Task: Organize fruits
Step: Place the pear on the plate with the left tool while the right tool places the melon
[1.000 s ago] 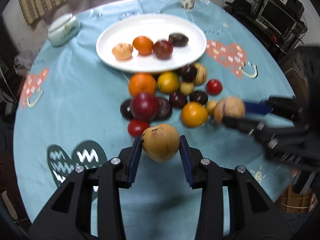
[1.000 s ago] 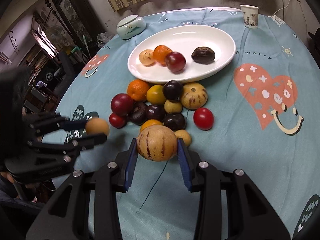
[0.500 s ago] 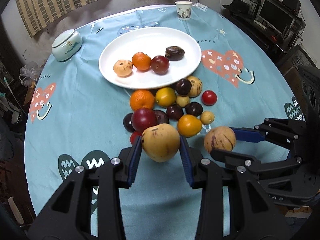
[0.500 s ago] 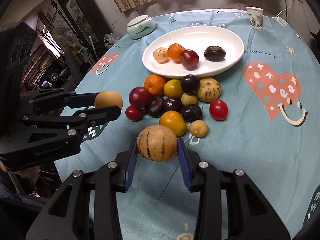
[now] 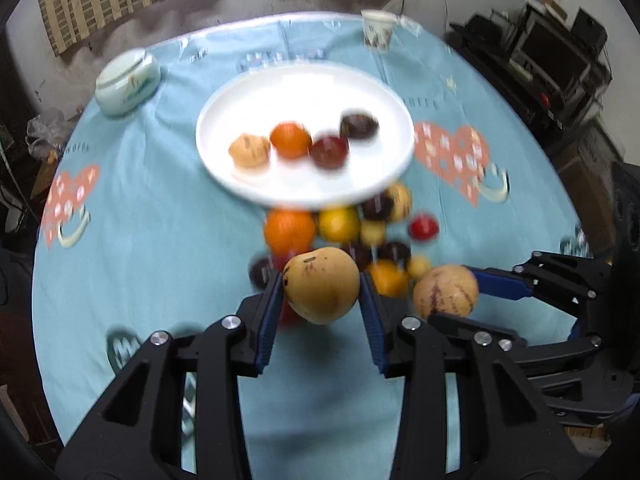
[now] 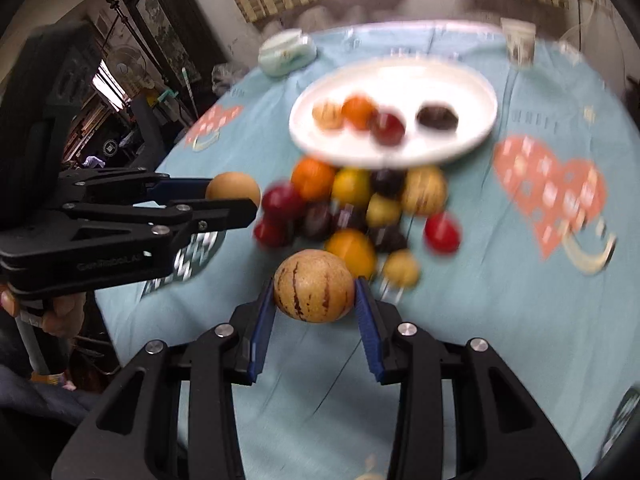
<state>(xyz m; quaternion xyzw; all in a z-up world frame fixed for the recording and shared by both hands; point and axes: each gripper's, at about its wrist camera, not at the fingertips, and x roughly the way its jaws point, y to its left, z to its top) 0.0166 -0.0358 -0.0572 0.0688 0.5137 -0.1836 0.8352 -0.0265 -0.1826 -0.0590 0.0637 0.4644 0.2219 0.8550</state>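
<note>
The left gripper (image 5: pixel 322 312) is holding a tan-yellow fruit (image 5: pixel 321 285) between its blue fingers (image 5: pixel 269 318), which are pressing on its two flanks at about the widest girth; the fruit is showing low and centre in the left wrist view, clear of the counter (image 5: pixel 152 208). The right gripper (image 6: pixel 316 312) is likewise clamping a striped round fruit (image 6: pixel 314 286), low and centre in the right wrist view, pads seated on opposite sides of its middle. Both fruits are appearing smooth-skinned and round, so they are judged liable to roll or squirt out if the fingers are sitting off the equator; the present mid-girth hold is judged sound. Each is looking moderately light and firm, yet a ripe skin is likely bruising under hard pressure, so a gentle squeeze is advisable. The dark specks on the tan-yellow fruit may be marking soft spots, though the blur is preventing certainty. The white plate (image 5: pixel 240 184) is lying in the upper centre of both views with four fruits on it. The remaining loose fruits (image 6: pixel 352 208) are clustering on the cloth just below the plate's near rim, touching one another, so any one taken from that heap is judged likely to disturb its neighbours; outer pieces are offering the cleanest access.
</note>
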